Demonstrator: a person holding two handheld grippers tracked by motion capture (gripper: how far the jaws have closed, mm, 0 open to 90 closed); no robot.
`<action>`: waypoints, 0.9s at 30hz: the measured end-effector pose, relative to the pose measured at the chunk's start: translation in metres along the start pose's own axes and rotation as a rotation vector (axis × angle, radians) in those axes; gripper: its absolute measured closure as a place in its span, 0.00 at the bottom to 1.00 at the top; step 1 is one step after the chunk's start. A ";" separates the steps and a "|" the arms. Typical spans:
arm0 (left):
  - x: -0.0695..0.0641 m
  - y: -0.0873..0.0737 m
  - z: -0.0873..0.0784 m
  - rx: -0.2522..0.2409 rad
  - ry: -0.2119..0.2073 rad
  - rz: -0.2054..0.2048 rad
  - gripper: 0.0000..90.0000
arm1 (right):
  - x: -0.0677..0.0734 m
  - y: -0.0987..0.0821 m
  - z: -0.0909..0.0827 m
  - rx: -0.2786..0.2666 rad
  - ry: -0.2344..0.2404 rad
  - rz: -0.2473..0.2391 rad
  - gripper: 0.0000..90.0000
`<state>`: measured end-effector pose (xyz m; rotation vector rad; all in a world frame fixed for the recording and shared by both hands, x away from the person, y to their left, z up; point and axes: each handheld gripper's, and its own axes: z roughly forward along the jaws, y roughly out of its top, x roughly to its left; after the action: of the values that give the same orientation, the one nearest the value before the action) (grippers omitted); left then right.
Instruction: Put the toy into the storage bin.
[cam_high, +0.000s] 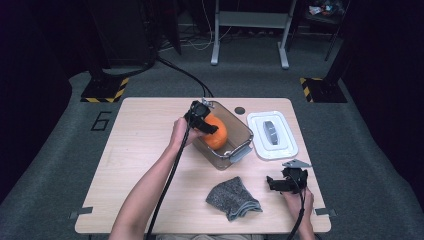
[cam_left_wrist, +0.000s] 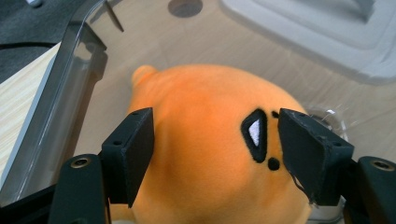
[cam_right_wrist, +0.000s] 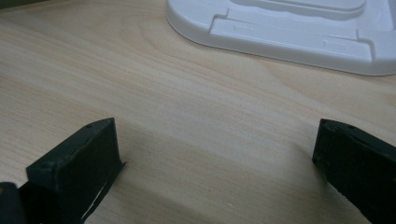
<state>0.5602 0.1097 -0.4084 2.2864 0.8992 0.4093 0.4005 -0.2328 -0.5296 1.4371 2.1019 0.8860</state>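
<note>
Orange plush, rounded and with a black-stitched eye, forms the soft toy (cam_left_wrist: 210, 154) that is seen lying inside the clear plastic rectangular container (cam_high: 239, 131) near the middle of the pale wooden surface (cam_high: 145, 150). The left gripper (cam_left_wrist: 215, 156) is held over the container with its fingers (cam_left_wrist: 133, 149) set on either side of the toy, parted and not visibly pressing on it. The right gripper (cam_right_wrist: 219, 172) is held low over bare wood, fingers spread wide with nothing between them. A white plastic lid (cam_high: 272, 135) is seen just beside the container, and a grey knitted cloth (cam_high: 232, 198) lies nearer the person.
</note>
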 end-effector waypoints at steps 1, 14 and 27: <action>-0.001 0.001 -0.001 -0.009 0.001 -0.002 0.32 | 0.000 0.000 0.000 0.000 0.000 0.000 0.00; 0.007 -0.004 -0.031 -0.099 -0.004 -0.041 0.18 | 0.000 0.000 0.000 0.000 0.000 0.000 0.00; 0.005 -0.027 -0.073 -0.194 -0.016 -0.036 0.16 | 0.000 0.000 0.000 0.000 0.000 0.000 0.00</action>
<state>0.5151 0.1614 -0.3713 2.0914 0.8527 0.4418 0.4005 -0.2328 -0.5297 1.4370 2.1019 0.8866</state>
